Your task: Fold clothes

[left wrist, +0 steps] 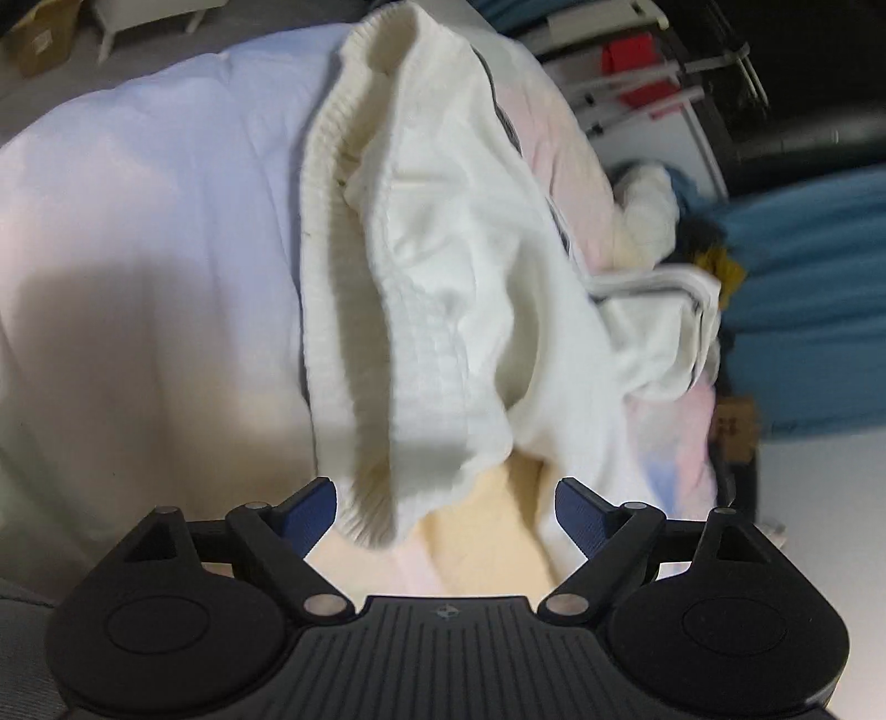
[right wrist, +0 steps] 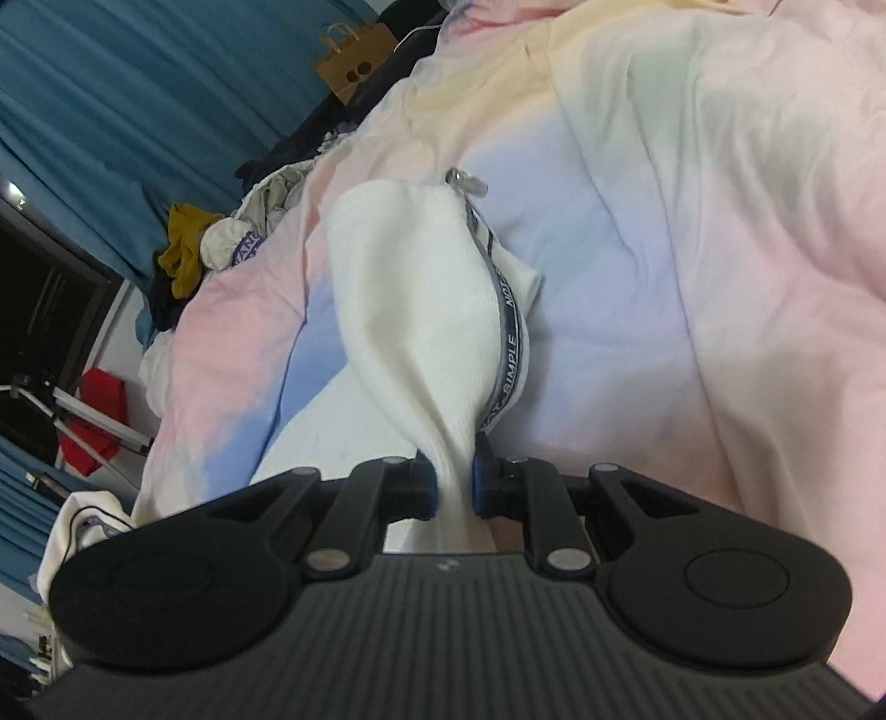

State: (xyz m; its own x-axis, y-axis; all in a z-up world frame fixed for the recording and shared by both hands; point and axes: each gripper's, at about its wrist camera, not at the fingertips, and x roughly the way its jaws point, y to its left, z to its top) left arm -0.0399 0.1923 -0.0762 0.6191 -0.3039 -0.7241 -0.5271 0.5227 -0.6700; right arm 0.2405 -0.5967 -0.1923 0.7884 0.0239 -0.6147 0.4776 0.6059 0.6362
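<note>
A white knitted garment (left wrist: 443, 277) with a ribbed hem lies bunched on the pastel bedsheet (left wrist: 138, 249). My left gripper (left wrist: 446, 512) stands open just short of it. The garment's lower edge hangs between the blue fingertips (left wrist: 313, 509) without either pad pressing on it. In the right wrist view the same white garment (right wrist: 410, 310) shows a grey printed strap (right wrist: 506, 332) down its side. My right gripper (right wrist: 454, 479) is shut on a pinched fold of that fabric, which stretches away from the jaws over the sheet (right wrist: 692, 249).
A heap of other clothes (right wrist: 221, 243), with a mustard piece, lies at the bed's far edge. Blue curtains (right wrist: 111, 99), a brown paper bag (right wrist: 354, 61), and a rack with a red item (left wrist: 637, 72) stand beyond the bed. A cardboard box (left wrist: 44, 33) sits on the floor.
</note>
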